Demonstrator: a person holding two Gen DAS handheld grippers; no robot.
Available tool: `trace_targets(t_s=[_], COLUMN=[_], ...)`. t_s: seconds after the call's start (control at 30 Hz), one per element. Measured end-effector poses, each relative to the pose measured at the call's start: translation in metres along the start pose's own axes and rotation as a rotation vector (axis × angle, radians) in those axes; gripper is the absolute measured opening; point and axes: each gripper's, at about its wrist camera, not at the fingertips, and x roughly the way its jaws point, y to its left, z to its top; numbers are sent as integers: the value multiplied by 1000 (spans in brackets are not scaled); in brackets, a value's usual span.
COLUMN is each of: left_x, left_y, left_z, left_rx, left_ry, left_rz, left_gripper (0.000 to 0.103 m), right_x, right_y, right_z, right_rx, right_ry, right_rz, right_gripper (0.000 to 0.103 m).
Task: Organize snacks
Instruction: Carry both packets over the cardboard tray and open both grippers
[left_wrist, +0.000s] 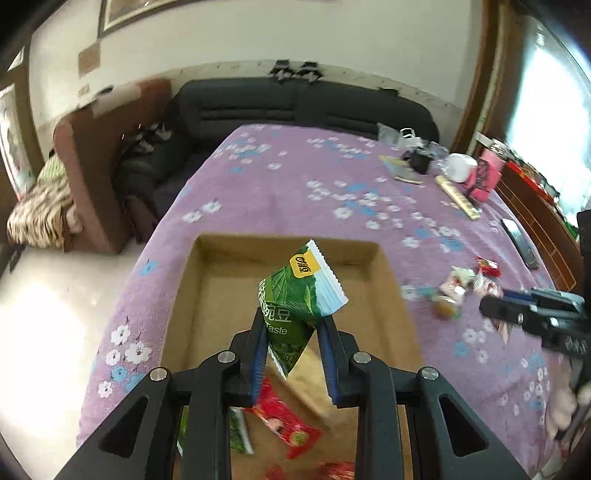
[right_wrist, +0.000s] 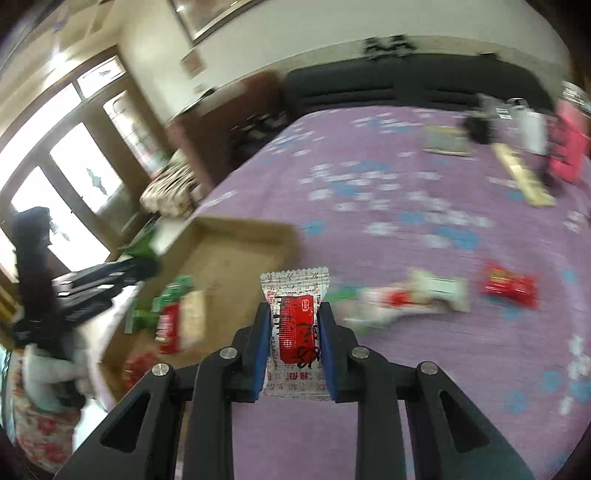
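My left gripper (left_wrist: 291, 321) is shut on a green pea-snack packet (left_wrist: 299, 291), held above the open cardboard box (left_wrist: 388, 280). Red packets (left_wrist: 291, 424) and a green one lie at the box's near end. My right gripper (right_wrist: 293, 317) is shut on a red-and-white wrapped candy (right_wrist: 295, 325), above the purple flowered cloth just right of the box (right_wrist: 243, 229). The right gripper also shows in the left wrist view (left_wrist: 495, 306), beside loose candies (left_wrist: 458, 284). The left gripper shows blurred at the right wrist view's left (right_wrist: 144, 264).
More loose snacks (right_wrist: 509, 284) lie on the cloth to the right. At the table's far right stand a white cup (left_wrist: 460, 166), a pink box (left_wrist: 484, 177), a long beige pack (left_wrist: 458, 197) and a phone (left_wrist: 521, 242). A black sofa (left_wrist: 295, 103) runs behind the table.
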Motion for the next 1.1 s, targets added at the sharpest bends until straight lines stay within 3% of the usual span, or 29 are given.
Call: trace_targets(t_s=[0.23,0.4,0.6,0.73,0.93,1.1], left_x=[42,58,58,45,1,-33], left_y=[30,46,54,58,51,18], left_z=[8,9,9,10,13,12], left_rx=[-71,-112,-142,-185,-249,-206], left_ry=[82,123,121,89,22,-42], left_rz=[-26,-40,-67,-124,-210,-266], left_gripper=[27,27,31,53,63,75], right_x=[83,120,132,117,54,-10], right_y=[62,72,71,69,50,-15], right_z=[24,28,29,33,31,20], right_rx=[-84,-97,-66,-41,-64,14], right_ry=[114,174,187,157,52,-25], right_rz=[-52,-93,-97,-64,-84,-146], right_gripper=[24,24,27,30,42,45])
